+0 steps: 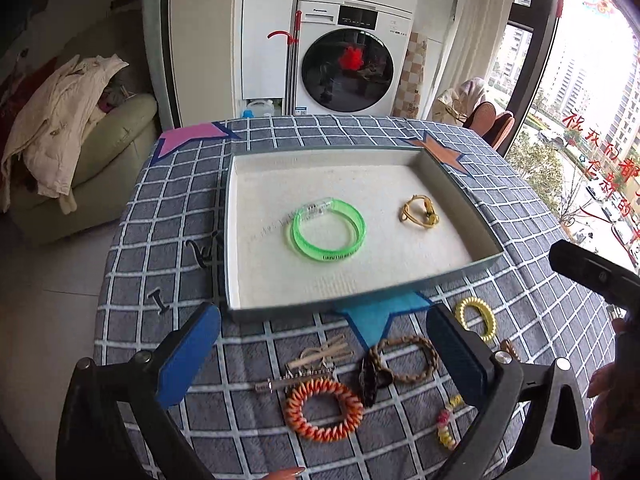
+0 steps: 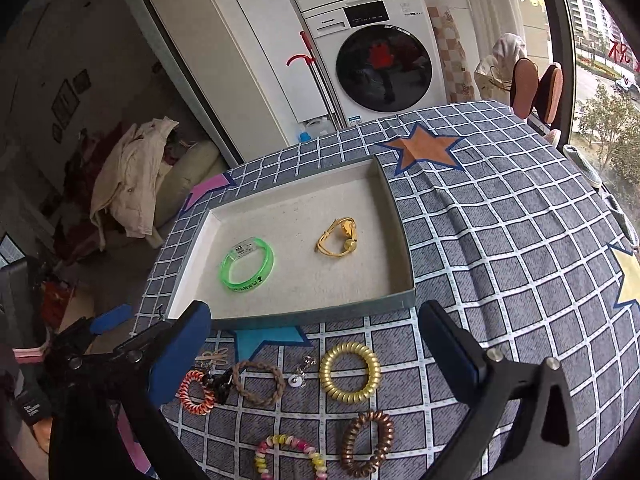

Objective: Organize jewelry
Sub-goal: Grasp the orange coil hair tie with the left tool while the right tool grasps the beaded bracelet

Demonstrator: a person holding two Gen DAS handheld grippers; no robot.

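Tray (image 2: pixel 394 216): two pieces inside, one green bangle (image 2: pixel 247 265), one gold bracelet (image 2: pixel 340 237). In front of tray: four coil hair ties, one braided bracelet (image 2: pixel 258 383), one black claw clip (image 1: pixel 370 380).

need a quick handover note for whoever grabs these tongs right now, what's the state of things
Left tongs: open, holding nothing, above the loose pieces.
Right tongs: open, holding nothing, above the same pile.
Tray: on the checked tablecloth, holding two pieces so far, the green bangle and the gold bracelet, lying apart.
Left on the cloth in front of the tray: orange spiral tie, braided brown band, gold spiral tie, copper spiral tie, pink-and-yellow beaded bracelet, black clip, plus small hairpins and a charm.
Next, probably: pick these up one by one and place them in the tray.
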